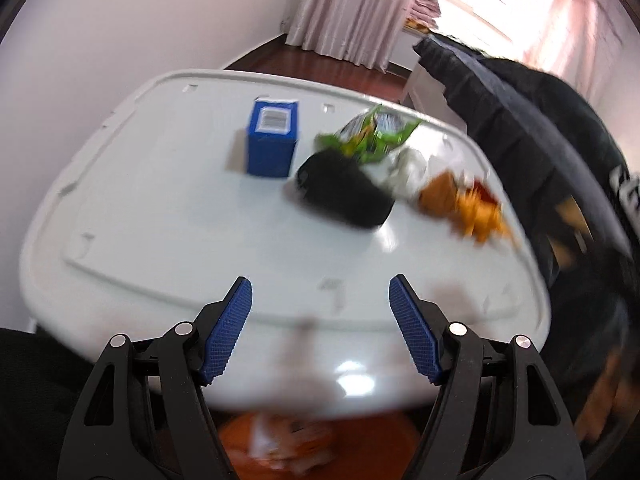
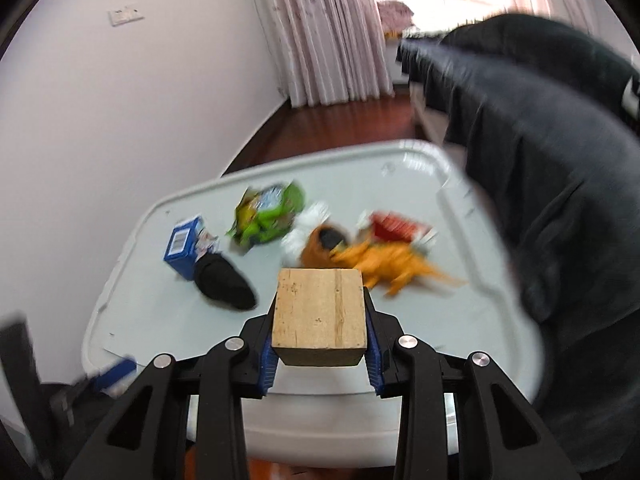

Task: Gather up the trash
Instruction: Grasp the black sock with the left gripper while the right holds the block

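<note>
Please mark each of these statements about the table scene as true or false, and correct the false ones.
1. The right gripper is shut on a wooden block. True.
2. The left gripper holds the blue box. False: it is open and holds nothing; the box stands on the white table.
3. A green snack wrapper lies on the table. True.
4. The black sock hangs off the table edge. False: it lies on the tabletop, beside the blue box.
5. An orange toy lies on the table. True.
</note>
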A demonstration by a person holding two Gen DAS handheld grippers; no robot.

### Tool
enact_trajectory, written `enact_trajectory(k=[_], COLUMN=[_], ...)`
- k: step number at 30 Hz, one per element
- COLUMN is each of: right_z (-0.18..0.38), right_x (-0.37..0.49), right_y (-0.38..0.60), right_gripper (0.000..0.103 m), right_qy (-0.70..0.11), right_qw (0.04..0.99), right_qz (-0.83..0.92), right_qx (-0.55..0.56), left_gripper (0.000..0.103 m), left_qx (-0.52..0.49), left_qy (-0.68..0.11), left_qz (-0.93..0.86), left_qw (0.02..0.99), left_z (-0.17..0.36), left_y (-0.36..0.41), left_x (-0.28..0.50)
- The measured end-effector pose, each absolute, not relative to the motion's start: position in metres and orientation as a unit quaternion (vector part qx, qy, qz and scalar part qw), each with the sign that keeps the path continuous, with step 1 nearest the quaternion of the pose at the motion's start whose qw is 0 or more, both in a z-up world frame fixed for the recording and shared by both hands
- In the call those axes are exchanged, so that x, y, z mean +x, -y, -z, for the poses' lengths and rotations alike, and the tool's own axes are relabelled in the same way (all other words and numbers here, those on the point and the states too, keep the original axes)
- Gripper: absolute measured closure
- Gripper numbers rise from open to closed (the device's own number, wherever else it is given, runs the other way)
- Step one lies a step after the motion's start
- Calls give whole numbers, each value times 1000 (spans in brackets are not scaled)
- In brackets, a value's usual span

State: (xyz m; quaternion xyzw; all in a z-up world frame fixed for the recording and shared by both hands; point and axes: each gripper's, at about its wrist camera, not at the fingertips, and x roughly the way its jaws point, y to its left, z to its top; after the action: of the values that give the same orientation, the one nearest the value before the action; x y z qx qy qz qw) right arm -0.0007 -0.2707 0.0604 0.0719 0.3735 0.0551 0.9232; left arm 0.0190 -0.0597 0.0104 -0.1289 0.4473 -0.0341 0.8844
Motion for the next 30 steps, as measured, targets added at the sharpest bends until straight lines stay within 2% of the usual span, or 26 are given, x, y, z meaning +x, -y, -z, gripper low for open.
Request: enact_trajectory(k=[2,9,15,23,24,26,30], right_z=[-60,-39,-45,-45,-45,-44,-42], right_x=[-9,2,0,1,1,2,3], right_y=[284,312,313,312,312,313,313], right_gripper=[68,68,68,68,68,68,68], right_qy=[-356,-390,-375,-379,-379,-380,-383], right_qw=[932,908,913,910,909,908,908], right_qz=[-37,-44,-52,-65,-65,-62,-56], right_qx=[64,147,152,158,161,163,160], left_gripper=[33,33,33,33,35,51,56], left_qx=[-155,-166,-195,-172,-157,-106,-74], left_qy=[-444,-451,-459,-470,-472,-473,-461], left_qz=[27,-24,-75,-115,-114,-120,-97], left_qw=[882,877,864,858,860,866,879], left_z=[-13,-3,17,39,39,41,41], left_y=[72,99,94,95,98,105,104], left_x=[42,97,124,151,151,149,138])
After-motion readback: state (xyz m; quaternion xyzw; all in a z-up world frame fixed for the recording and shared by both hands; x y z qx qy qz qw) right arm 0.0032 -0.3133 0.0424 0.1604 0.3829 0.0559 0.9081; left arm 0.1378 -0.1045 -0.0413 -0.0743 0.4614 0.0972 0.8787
